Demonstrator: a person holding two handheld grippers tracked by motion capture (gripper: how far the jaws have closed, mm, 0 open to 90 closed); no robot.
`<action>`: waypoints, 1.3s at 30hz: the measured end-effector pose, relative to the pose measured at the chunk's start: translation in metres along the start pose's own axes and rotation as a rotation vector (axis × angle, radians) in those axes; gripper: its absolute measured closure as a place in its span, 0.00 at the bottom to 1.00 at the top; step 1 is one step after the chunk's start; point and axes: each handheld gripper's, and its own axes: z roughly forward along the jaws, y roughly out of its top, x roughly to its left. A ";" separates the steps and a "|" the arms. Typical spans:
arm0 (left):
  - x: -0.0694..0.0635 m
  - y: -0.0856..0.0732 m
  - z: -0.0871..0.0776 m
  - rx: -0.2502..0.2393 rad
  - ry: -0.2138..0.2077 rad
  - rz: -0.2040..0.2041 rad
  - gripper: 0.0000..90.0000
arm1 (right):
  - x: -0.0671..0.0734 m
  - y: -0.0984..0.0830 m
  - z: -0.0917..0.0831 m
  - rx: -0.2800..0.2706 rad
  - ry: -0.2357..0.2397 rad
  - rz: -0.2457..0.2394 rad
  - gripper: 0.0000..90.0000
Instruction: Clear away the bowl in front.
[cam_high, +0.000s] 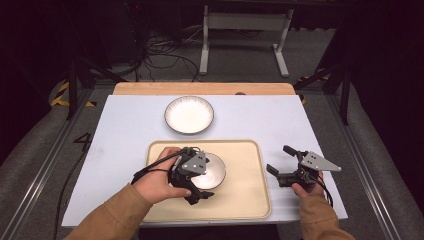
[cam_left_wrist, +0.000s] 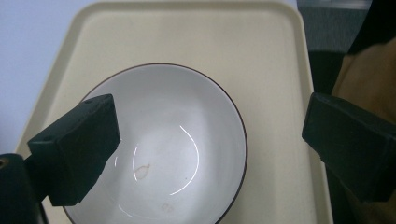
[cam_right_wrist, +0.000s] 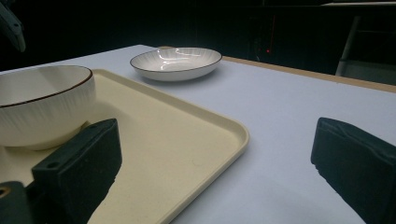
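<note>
A white bowl (cam_high: 214, 170) with a dark rim stands on the cream tray (cam_high: 250, 195). My left gripper (cam_high: 202, 173) hovers at the bowl's near-left side, held by a hand in a tan sleeve. In the left gripper view the left gripper (cam_left_wrist: 210, 116) is open; one jaw overlaps the bowl (cam_left_wrist: 187, 140) rim, the other is out past the tray (cam_left_wrist: 275, 70) edge, and neither presses on it. My right gripper (cam_high: 281, 159) stands open on the white table, right of the tray, with nothing between its jaws.
A second, shallower white dish (cam_high: 189, 114) sits on the white table (cam_high: 125, 130) beyond the tray, also seen as the dish (cam_right_wrist: 176, 61) in the right gripper view. A wooden strip (cam_high: 200, 88) borders the table's far edge. Dark floor, cables and a frame lie beyond.
</note>
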 end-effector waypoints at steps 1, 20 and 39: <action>0.000 -0.004 -0.006 -0.045 0.016 -0.026 0.05 | 0.000 0.000 0.000 0.000 0.002 0.000 0.03; -0.002 -0.052 -0.059 -0.287 0.200 -0.220 0.05 | -0.001 0.000 0.000 -0.006 0.003 0.008 0.02; 0.008 -0.137 -0.086 -0.405 0.410 -0.398 0.05 | -0.002 -0.001 -0.002 -0.024 -0.003 0.022 0.01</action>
